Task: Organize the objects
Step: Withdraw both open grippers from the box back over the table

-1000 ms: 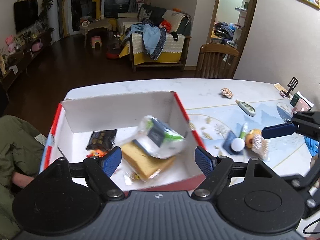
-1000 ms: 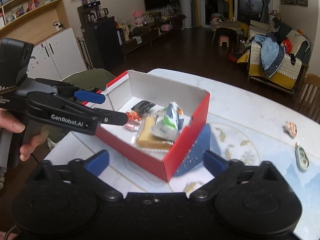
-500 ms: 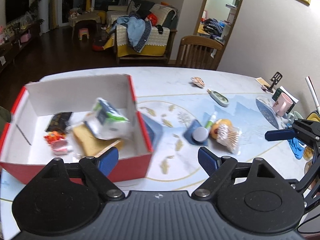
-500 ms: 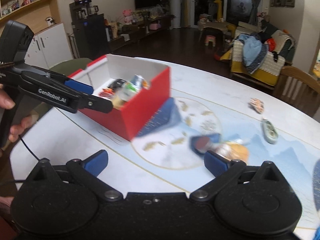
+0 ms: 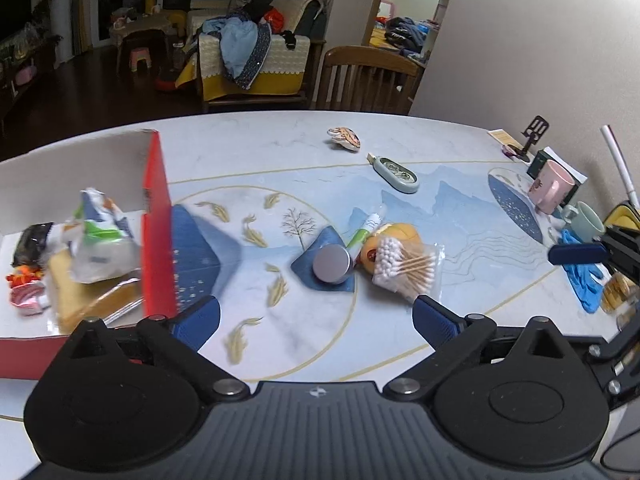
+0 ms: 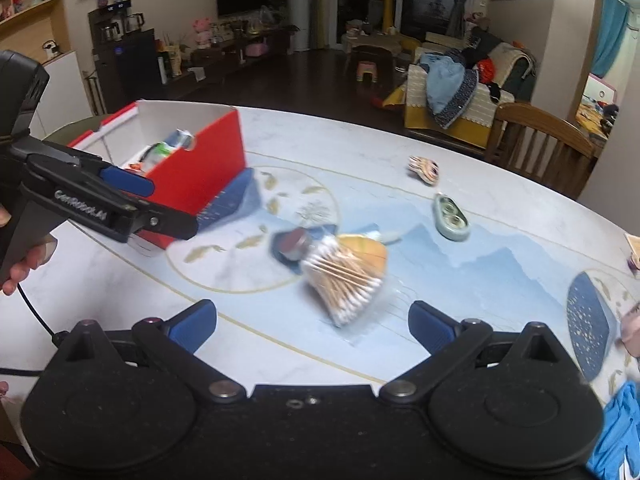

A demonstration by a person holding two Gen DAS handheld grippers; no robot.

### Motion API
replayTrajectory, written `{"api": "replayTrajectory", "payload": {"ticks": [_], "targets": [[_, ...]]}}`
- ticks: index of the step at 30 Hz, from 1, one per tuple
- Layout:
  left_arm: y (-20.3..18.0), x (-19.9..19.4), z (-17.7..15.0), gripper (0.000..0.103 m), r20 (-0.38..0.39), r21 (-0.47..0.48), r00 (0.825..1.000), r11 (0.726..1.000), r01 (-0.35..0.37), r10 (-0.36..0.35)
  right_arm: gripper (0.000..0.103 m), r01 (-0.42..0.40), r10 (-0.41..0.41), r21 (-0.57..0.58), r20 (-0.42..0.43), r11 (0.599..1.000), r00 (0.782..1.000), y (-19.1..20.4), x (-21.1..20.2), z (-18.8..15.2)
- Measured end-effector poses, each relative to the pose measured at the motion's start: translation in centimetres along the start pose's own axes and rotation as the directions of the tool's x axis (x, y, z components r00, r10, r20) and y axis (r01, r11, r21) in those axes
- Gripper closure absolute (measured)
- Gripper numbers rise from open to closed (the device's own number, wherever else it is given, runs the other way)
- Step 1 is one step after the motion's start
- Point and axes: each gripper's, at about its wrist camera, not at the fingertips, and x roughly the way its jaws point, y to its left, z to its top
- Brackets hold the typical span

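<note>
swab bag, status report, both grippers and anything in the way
Left hand-held gripper open, empty, jaws just widened. Right hand-held gripper open, empty. Swab bag on table, leaning on yellow pack. Approach clear.

Dim living room (image 5: 120,92), cluttered sofa (image 5: 256,60)

Beyond my jaws, past the table's far edge, I see a brown wooden slat-back chair (image 5: 366,76). Left of it stands a yellow-draped sofa heaped with blue clothes (image 5: 250,64). A small pink plastic stool (image 5: 138,58) sits farther left.
</note>
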Motion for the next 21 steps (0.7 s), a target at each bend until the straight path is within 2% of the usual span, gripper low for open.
{"api": "replayTrajectory", "payload": {"ticks": [9, 14, 21], "targets": [[-1.4, 5.8, 1.1, 0.0, -0.046, 0.04, 0.997, 0.997, -0.067, 0.068, 0.001, 0.017, -0.019, -0.068, -0.028, 0.998, 0.999, -1.0, 2.9, -0.4], [-1.1, 8.5, 1.5, 0.0, -0.086, 0.049, 0.993, 0.996, -0.072, 0.076, 0.001, 0.028, -0.031, -0.042, -0.061, 0.999, 0.998, -2.1, 5.3, 0.1], [-1.2, 11.0, 1.7, 0.0, -0.109, 0.13, 0.989, 0.988, -0.082, 0.097, 0.001, 0.02, -0.025, -0.05, -0.099, 0.999, 0.995, -2.2, 8.5, 0.5]]}}
